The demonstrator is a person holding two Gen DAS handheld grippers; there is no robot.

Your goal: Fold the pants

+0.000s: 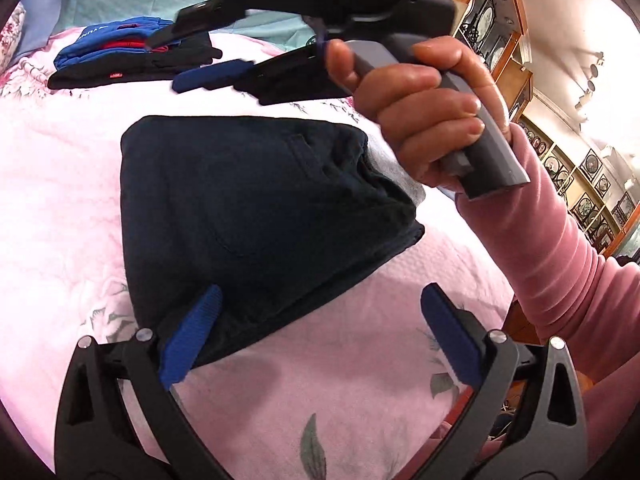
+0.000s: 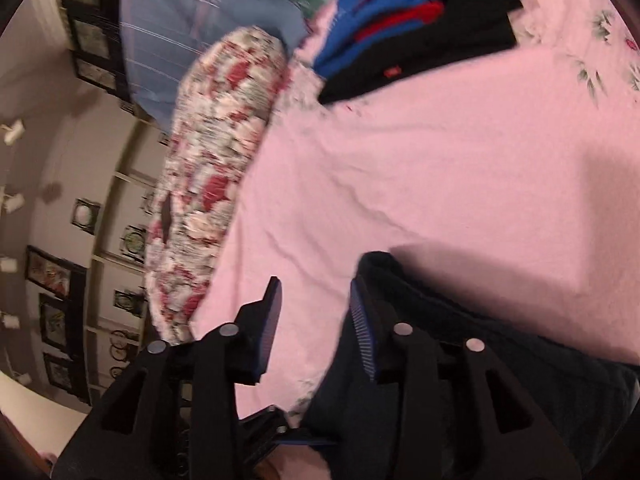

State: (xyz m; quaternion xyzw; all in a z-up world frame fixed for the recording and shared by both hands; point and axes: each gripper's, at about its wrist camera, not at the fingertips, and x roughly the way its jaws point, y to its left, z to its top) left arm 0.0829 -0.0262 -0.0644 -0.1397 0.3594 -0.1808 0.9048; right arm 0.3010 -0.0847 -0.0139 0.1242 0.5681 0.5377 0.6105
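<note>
Dark navy pants (image 1: 256,208) lie folded into a compact bundle on the pink bed sheet (image 1: 60,200). My left gripper (image 1: 320,320) stands open just in front of them; its left pad (image 1: 192,336) overlaps the bundle's near corner and the right pad is off the cloth. A hand in a pink sleeve (image 1: 560,264) holds my right gripper (image 1: 188,56) above the far side of the pants, jaws apart and empty. In the right wrist view the right gripper (image 2: 316,320) shows only pink sheet (image 2: 400,160) between its pads. The pants (image 2: 460,340) lie under and to the right of its right finger.
A stack of folded blue, red and black clothes (image 1: 120,52) (image 2: 420,20) sits at the far side of the bed, with another black garment (image 1: 288,84) beside it. A floral pillow (image 2: 216,168) and a blue striped pillow (image 2: 180,40) line the bed's edge. Shelves with framed pictures (image 1: 580,184) stand beyond.
</note>
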